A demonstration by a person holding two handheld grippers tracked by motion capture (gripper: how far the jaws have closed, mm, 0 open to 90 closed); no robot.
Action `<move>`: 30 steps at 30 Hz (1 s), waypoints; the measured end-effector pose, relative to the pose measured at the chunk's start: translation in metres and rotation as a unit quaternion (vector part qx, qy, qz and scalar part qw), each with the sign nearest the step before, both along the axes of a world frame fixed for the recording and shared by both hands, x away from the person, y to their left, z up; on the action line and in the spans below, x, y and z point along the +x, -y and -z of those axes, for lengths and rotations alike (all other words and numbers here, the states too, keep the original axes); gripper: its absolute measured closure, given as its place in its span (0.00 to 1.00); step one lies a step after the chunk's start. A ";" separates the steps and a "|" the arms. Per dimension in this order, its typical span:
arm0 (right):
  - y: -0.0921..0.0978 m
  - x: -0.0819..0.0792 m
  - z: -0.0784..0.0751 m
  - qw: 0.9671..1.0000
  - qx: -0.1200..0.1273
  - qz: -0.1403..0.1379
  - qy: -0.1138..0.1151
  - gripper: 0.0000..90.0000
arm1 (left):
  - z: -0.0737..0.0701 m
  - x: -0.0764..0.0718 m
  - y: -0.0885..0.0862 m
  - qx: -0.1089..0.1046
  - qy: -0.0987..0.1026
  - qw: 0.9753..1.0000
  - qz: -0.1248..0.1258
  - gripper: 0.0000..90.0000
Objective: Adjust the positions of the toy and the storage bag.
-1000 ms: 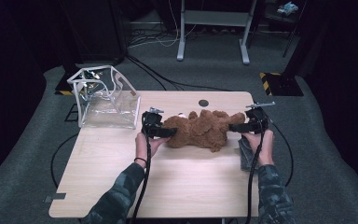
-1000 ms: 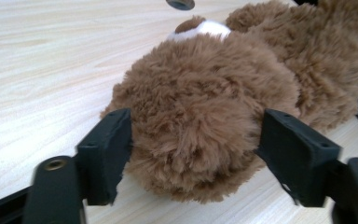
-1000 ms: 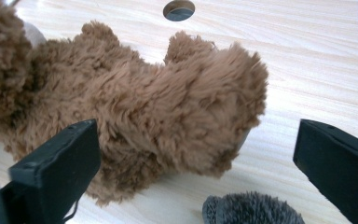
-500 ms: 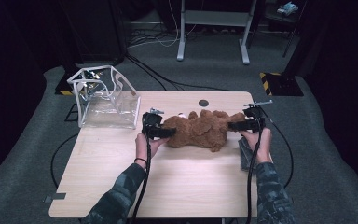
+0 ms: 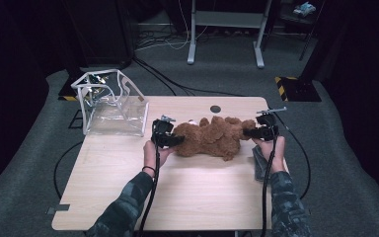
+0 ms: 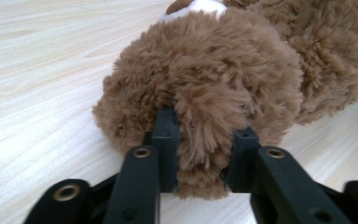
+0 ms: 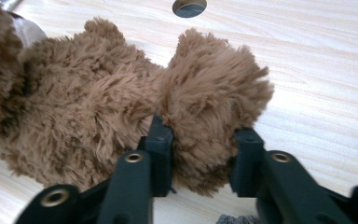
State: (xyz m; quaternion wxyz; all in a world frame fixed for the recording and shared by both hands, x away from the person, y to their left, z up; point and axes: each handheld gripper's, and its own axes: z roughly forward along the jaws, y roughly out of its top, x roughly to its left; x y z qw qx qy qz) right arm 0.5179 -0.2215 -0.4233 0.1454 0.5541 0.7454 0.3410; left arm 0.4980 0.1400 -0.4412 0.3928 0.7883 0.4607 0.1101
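Observation:
A brown plush teddy bear (image 5: 209, 138) lies on its side across the middle of the wooden table (image 5: 197, 197). My left gripper (image 5: 177, 140) is at the bear's left end. In the left gripper view its jaws (image 6: 205, 149) are closed on a tuft of fur on the rounded head (image 6: 214, 70). My right gripper (image 5: 247, 132) is at the bear's right end. In the right gripper view my right gripper (image 7: 203, 154) pinches a fluffy limb of the bear (image 7: 214, 93). A hand holds each gripper from the near side.
A clear plastic box with a white frame (image 5: 113, 106) stands at the table's back left corner. A round cable hole (image 5: 215, 108) sits near the far edge behind the bear. A grey cloth (image 5: 257, 165) lies under the right hand near the right edge.
The right gripper has shifted slightly left, closer into the bear. The left gripper and the bear have hardly moved.

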 end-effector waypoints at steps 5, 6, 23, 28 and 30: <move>-0.001 -0.005 -0.008 0.999 -0.018 -0.002 0.042 0.80 | -0.003 -0.003 0.001 -0.008 0.022 1.000 -0.001 0.85; -0.001 -0.005 -0.008 0.999 -0.018 -0.002 0.042 0.80 | -0.006 -0.003 0.001 -0.011 0.023 1.000 0.000 0.85; -0.008 -0.032 -0.066 0.993 -0.023 0.004 0.119 0.80 | -0.054 0.008 -0.012 -0.028 0.077 0.997 0.005 0.85; -0.012 -0.041 -0.079 0.991 -0.021 0.000 0.132 0.80 | -0.062 0.013 -0.016 -0.029 0.087 0.996 0.007 0.85; -0.013 -0.044 -0.083 0.990 -0.019 -0.001 0.137 0.80 | -0.066 0.014 -0.018 -0.026 0.092 0.995 0.007 0.85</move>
